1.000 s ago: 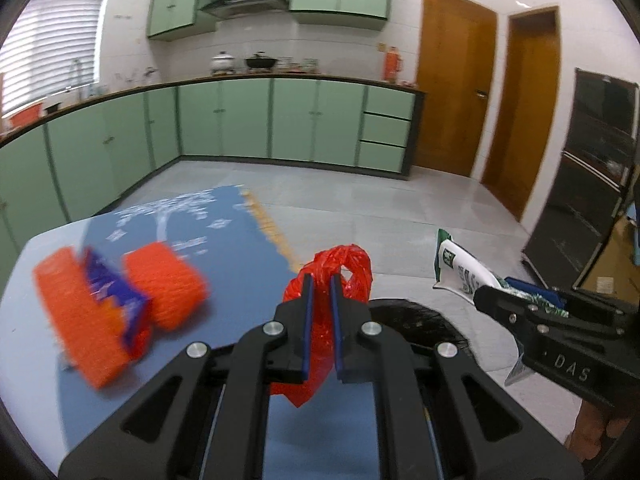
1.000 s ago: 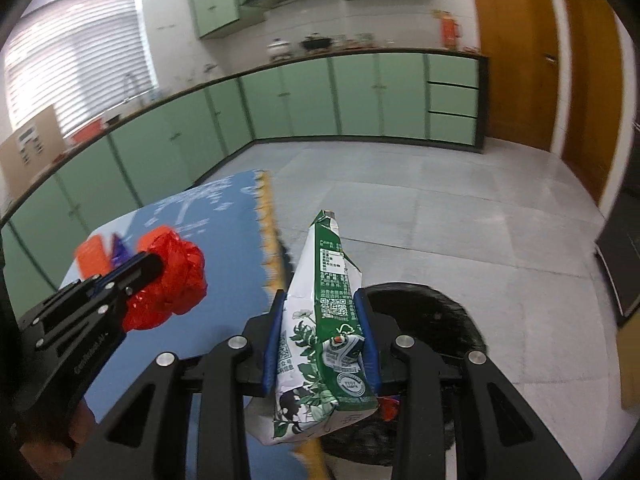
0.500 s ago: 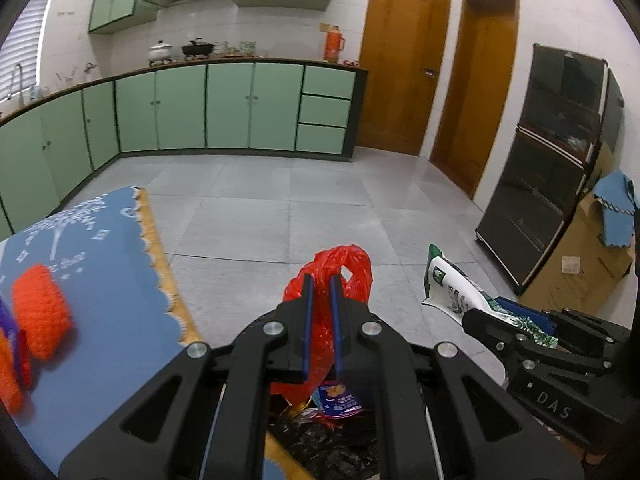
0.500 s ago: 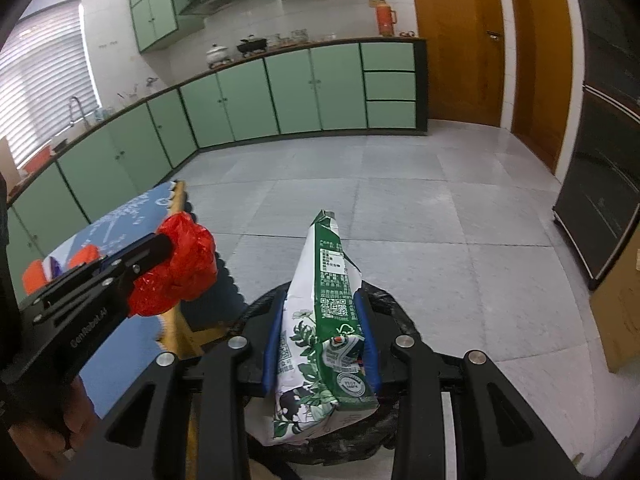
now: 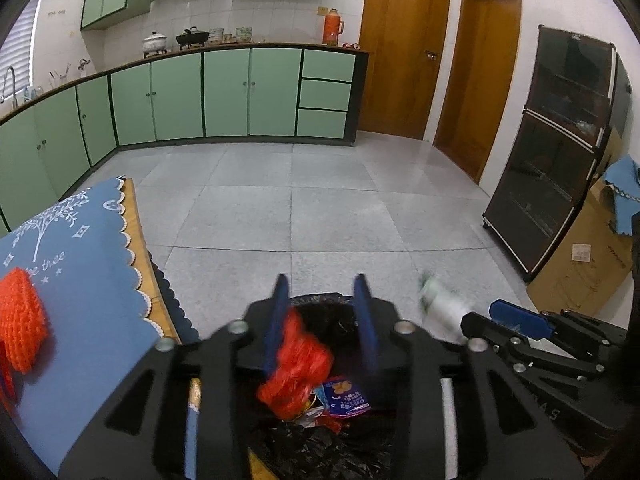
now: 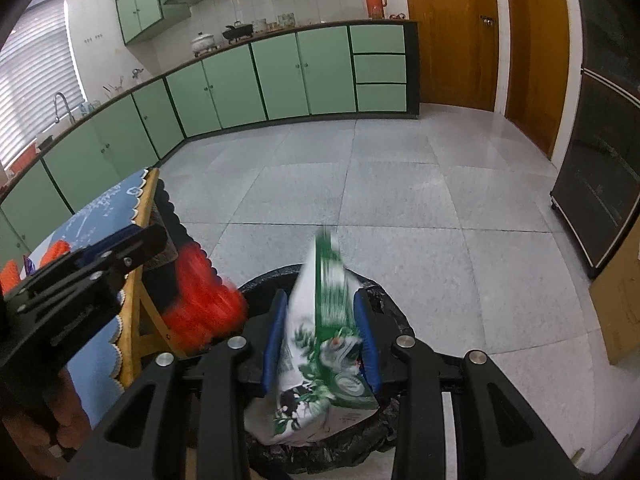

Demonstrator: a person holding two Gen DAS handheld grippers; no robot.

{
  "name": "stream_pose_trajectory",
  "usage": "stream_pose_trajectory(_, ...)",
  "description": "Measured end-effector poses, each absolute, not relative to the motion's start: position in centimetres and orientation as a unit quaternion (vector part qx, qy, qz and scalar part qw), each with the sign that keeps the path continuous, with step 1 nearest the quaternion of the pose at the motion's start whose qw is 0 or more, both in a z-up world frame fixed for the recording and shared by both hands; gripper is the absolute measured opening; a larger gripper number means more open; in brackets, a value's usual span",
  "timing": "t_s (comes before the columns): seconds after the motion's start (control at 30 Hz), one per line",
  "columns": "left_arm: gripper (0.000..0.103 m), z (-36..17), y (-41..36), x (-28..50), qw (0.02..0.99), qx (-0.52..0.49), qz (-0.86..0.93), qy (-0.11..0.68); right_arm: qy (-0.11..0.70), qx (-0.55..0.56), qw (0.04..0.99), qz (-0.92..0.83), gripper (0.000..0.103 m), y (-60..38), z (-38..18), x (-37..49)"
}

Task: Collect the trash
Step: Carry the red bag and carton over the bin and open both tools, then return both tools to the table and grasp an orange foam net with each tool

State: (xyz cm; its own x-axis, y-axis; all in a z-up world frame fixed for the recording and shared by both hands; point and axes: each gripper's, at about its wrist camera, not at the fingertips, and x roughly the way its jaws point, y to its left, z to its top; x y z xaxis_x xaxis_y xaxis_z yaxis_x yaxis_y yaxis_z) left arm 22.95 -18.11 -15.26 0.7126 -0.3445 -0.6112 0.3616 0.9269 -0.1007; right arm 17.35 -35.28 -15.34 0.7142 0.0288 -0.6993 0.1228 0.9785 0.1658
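Observation:
My left gripper [image 5: 320, 292] is open above the black-lined trash bin [image 5: 320, 432]. A red plastic bag [image 5: 296, 372], blurred, hangs free between the open fingers over the bin; it also shows in the right wrist view [image 6: 202, 304]. My right gripper [image 6: 322, 312] is open over the same bin [image 6: 384, 304]. A green and white carton [image 6: 324, 344], blurred, sits loose between its fingers, tilted. The carton shows as a blur in the left wrist view [image 5: 440, 308].
A table with a blue cloth [image 5: 80, 280] stands left of the bin, with orange foam nets [image 5: 20, 328] on it. A dark glass cabinet [image 5: 560, 168] and a cardboard box [image 5: 584, 264] stand at the right. Grey tiled floor lies beyond.
Both grippers have opened over the bin. The red bag and the carton have come loose and are dropping, both blurred.

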Motion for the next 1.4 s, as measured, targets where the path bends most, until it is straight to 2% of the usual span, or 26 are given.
stream_pose_trajectory(0.1, 0.042, -15.3, -17.9, 23.4, 0.925, 0.01, -0.187, 0.331, 0.377, 0.101, 0.92, -0.028, 0.046, -35.3, -15.5, 17.4)
stream_pose_trajectory(0.27, 0.06, -15.1, -18.0, 23.7, 0.927, 0.01, -0.182, 0.328, 0.371, 0.101, 0.923, -0.037, 0.055, -35.4, -15.1, 17.3)
stream_pose_trajectory(0.33, 0.063, -15.0, -17.9, 23.6, 0.928, 0.008, -0.181, 0.327, 0.368, 0.097, 0.924, -0.042, 0.06, -35.5, -14.8, 17.2)
stream_pose_trajectory(0.47, 0.069, -14.3, -17.4, 23.4, 0.93, 0.002, -0.179, 0.32, 0.361, 0.095, 0.926, -0.05, 0.063, -35.6, -14.0, 16.8)
stream_pose_trajectory(0.8, 0.079, -11.0, -14.4, 21.4, 0.942, -0.026, -0.172, 0.288, 0.342, 0.089, 0.934, -0.053, 0.075, -34.7, -11.4, 15.5)
stream_pose_trajectory(1.4, 0.083, -6.5, -3.5, 16.4, 0.969, -0.035, -0.053, 0.24, 0.303, 0.055, 0.951, 0.023, 0.081, -25.7, -6.1, 14.3)
